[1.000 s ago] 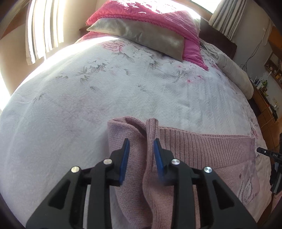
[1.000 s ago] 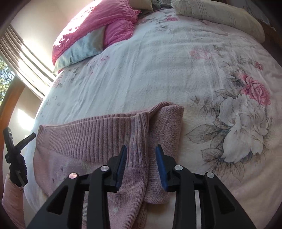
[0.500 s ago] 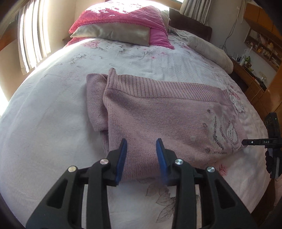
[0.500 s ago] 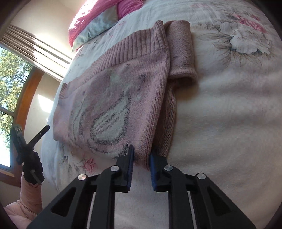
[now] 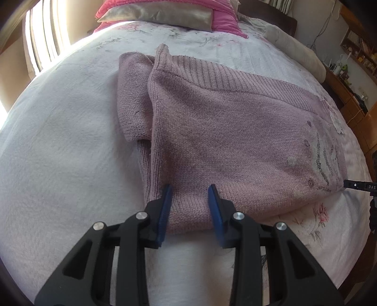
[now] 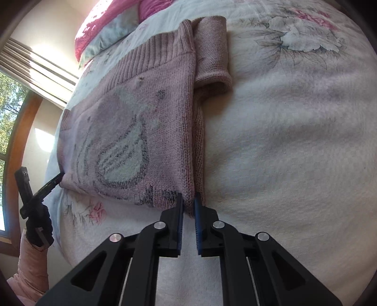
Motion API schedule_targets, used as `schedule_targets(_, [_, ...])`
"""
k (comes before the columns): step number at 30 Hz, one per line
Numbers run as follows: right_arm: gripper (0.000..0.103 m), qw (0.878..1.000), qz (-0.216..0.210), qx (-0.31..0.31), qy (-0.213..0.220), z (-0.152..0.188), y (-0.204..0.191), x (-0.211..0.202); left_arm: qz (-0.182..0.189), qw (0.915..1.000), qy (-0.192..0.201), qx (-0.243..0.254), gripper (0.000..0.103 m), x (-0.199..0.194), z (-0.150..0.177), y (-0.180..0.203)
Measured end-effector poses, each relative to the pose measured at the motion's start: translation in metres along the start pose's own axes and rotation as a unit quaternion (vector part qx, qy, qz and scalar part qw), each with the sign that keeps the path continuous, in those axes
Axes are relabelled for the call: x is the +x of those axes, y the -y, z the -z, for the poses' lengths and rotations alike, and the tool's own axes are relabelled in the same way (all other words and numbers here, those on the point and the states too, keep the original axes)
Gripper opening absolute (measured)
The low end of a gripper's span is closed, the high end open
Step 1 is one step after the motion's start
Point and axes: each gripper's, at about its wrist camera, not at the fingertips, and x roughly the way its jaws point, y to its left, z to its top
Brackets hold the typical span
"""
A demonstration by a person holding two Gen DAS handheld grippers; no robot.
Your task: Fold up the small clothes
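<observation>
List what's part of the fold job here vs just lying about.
Job: sweater; left tongs, open at its near edge; right tongs, shut on its corner; bed.
Lying about: pink pillows; bolster; shelf clutter.

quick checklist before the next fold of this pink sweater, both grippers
1. Right gripper shut on the near corner of the sweater: ok.
2. Left gripper gripping the near edge: not ok, jaws open astride it.
3. Sweater lying flat on the bedspread: ok.
4. Sleeve tucked in: not ok, it sticks out past the side edge.
5. Bedspread beyond the sweater free for folding: ok; pillows lie far off.
</observation>
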Motion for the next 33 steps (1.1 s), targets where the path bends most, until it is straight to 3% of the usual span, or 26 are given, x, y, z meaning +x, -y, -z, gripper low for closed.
schedule_targets(7, [0.009,1.0,-0.013,0.011,-0.004,-0.002,0.007,0.001,-0.008,1.0,-0.002,-0.005,0.032,0.005,-0.002,0.003])
schedule_targets(10, [0.028,1.0,-0.007,0.005,0.006,-0.006,0.001,-0.019,-0.016,0.9998,-0.007,-0.007,0.031,-0.01,-0.009,0.008])
schedule_targets(12, [0.043,0.999,-0.01,-0.001,0.031,-0.013,-0.006,-0.038,-0.007,0.9998,0.014,-0.011,0.042,-0.029,-0.016,0.013])
schedule_targets(14, [0.054,0.999,-0.031,0.011,0.043,-0.025,-0.007,-0.049,0.002,0.9994,0.033,-0.009,0.046,-0.043,-0.025,0.02])
schedule_targets(18, [0.063,0.999,-0.033,0.031,0.029,-0.05,-0.003,-0.041,0.017,0.9993,0.034,-0.003,0.048,-0.038,-0.047,0.043])
schedule_targets(22, [0.063,0.997,-0.041,0.059,-0.005,-0.063,0.006,-0.01,0.033,0.9994,0.007,-0.008,0.048,-0.006,-0.058,0.058])
schedule_targets(28, [0.063,0.995,-0.055,0.079,-0.012,-0.07,0.014,0.011,0.03,0.999,-0.031,-0.01,0.047,0.037,-0.06,0.061])
schedule_targets(33, [0.047,0.995,-0.049,0.085,-0.01,-0.074,0.018,0.017,0.036,0.9986,-0.036,-0.012,0.047,0.047,-0.058,0.056])
